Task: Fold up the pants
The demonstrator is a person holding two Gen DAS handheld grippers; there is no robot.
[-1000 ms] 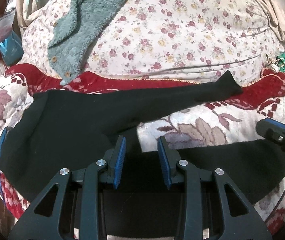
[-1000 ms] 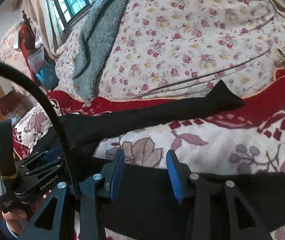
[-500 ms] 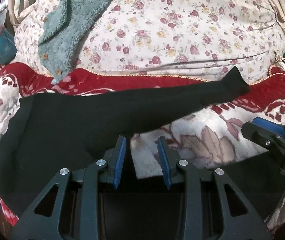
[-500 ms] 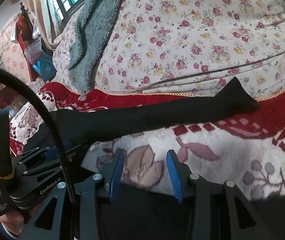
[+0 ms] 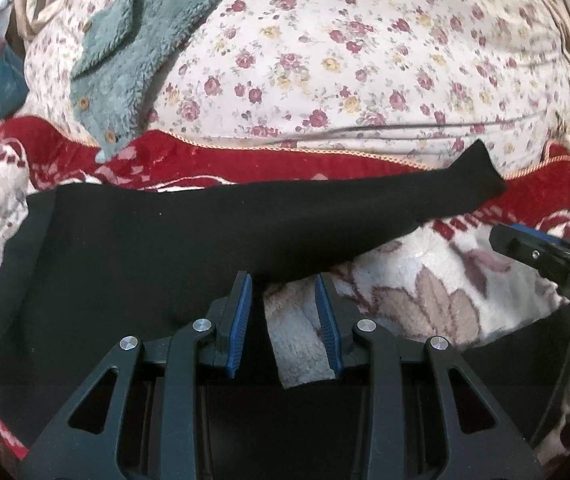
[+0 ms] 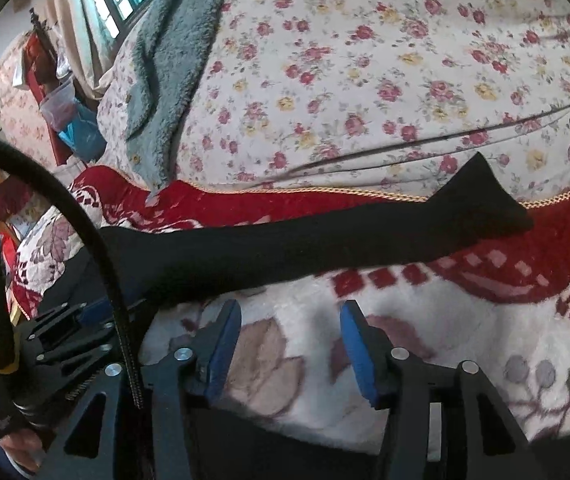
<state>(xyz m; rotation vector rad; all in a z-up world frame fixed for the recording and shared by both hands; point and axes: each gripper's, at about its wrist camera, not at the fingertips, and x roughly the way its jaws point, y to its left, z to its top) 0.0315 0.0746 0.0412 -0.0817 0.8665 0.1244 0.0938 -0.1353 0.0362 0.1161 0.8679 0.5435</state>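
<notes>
Black pants (image 5: 173,248) lie spread on a red and white flower-patterned blanket (image 5: 425,292). The far leg (image 6: 345,236) runs to the right and ends in a cuff (image 5: 477,176). The near leg lies under both grippers along the bottom of both views. My left gripper (image 5: 284,322) is open, low over the crotch where the two legs part. My right gripper (image 6: 291,344) is open over the bare blanket between the legs, with the near leg's edge just below it. The left gripper also shows at the left of the right wrist view (image 6: 65,332).
A big floral duvet (image 5: 345,60) is heaped behind the pants. A grey-green fleece garment (image 5: 125,48) with buttons lies on it at the left. A black cable (image 6: 85,232) arcs across the left of the right wrist view. Window and clutter stand at far left.
Both grippers have moved forward, away from the near leg toward the far leg. The near leg has slid down under them and more blanket shows between the fingers. Both stay open.
</notes>
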